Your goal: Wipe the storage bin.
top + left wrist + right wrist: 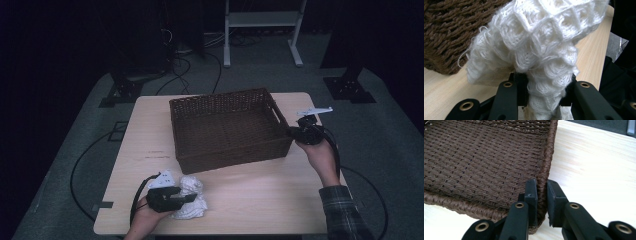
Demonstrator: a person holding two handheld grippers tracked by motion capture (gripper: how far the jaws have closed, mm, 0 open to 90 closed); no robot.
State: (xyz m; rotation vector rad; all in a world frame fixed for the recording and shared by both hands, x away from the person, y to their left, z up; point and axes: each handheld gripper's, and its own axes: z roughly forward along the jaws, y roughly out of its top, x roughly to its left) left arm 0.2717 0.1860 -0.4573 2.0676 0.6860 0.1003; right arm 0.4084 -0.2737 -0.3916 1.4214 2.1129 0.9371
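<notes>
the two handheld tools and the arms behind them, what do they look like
Both tools are black. The left tool has a black cable looping off its rear. The right tool carries a pale grey three-cornered plate on top and trails a black cable. Their jaws are flat black links with brass-coloured rivets. The right arm wears a dark plaid sleeve.

No writing, label, brand, number or sign can be read anywhere in these views, neither on the woven basket [227,127] nor on the bench [260,200].
</notes>
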